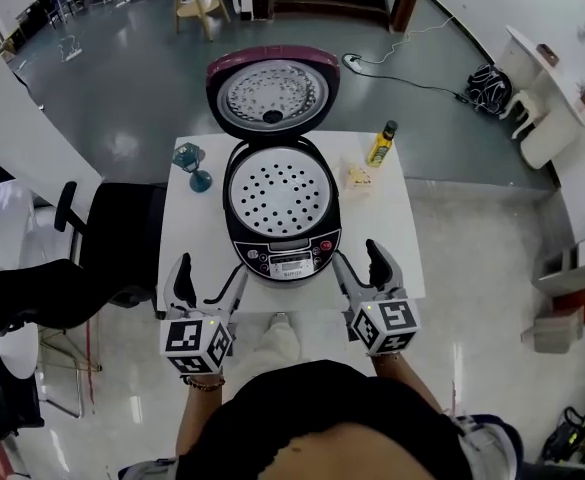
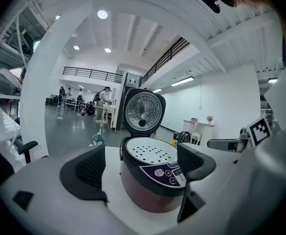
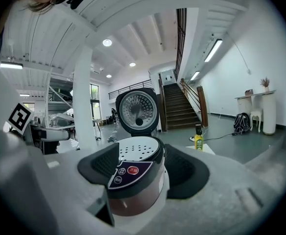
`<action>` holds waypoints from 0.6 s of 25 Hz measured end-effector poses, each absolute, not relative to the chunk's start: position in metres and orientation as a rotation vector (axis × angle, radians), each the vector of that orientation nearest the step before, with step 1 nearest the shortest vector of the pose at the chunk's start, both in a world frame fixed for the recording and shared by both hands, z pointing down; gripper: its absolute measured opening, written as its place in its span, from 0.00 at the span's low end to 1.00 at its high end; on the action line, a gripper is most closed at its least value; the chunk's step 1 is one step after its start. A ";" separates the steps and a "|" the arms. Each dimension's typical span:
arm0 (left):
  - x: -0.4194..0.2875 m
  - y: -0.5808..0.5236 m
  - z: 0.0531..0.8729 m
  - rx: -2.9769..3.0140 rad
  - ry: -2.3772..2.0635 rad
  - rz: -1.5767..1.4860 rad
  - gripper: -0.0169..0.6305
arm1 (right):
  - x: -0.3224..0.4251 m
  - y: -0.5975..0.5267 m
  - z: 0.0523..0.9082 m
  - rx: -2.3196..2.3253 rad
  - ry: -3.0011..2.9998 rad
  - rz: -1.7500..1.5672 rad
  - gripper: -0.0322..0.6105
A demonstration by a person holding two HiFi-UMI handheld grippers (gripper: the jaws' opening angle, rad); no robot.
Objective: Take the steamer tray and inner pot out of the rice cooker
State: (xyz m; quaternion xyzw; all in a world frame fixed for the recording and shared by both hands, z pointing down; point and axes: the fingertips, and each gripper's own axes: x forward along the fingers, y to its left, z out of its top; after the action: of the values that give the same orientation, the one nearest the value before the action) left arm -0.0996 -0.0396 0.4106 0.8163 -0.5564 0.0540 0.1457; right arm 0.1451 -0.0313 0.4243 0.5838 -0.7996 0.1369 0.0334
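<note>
The rice cooker (image 1: 282,253) stands mid-table with its lid (image 1: 273,93) swung up and back. A white perforated steamer tray (image 1: 280,193) sits in its mouth; the inner pot beneath is hidden. My left gripper (image 1: 209,280) hangs open at the cooker's front left, near the table's front edge. My right gripper (image 1: 360,268) is open at its front right. Neither touches the cooker. In the left gripper view, the tray (image 2: 150,152) lies ahead of the open left gripper (image 2: 140,169). In the right gripper view, the tray (image 3: 137,148) shows beyond the open right gripper (image 3: 143,170).
On the white table (image 1: 397,258) stand a yellow bottle (image 1: 381,144) at the back right, a small pale item (image 1: 358,177) beside it, and a blue glass piece (image 1: 194,163) at the back left. A black chair (image 1: 97,258) sits left of the table.
</note>
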 end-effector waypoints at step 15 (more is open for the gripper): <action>-0.111 -0.137 0.423 2.376 -1.608 0.354 0.70 | 0.153 -0.127 0.429 1.781 -2.326 0.368 0.48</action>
State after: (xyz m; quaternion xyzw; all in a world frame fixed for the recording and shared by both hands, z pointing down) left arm -0.1114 -0.1374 0.4229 0.8155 -0.5518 0.1214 0.1253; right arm 0.1533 -0.1269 0.4286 0.6003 -0.7844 0.1240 0.0943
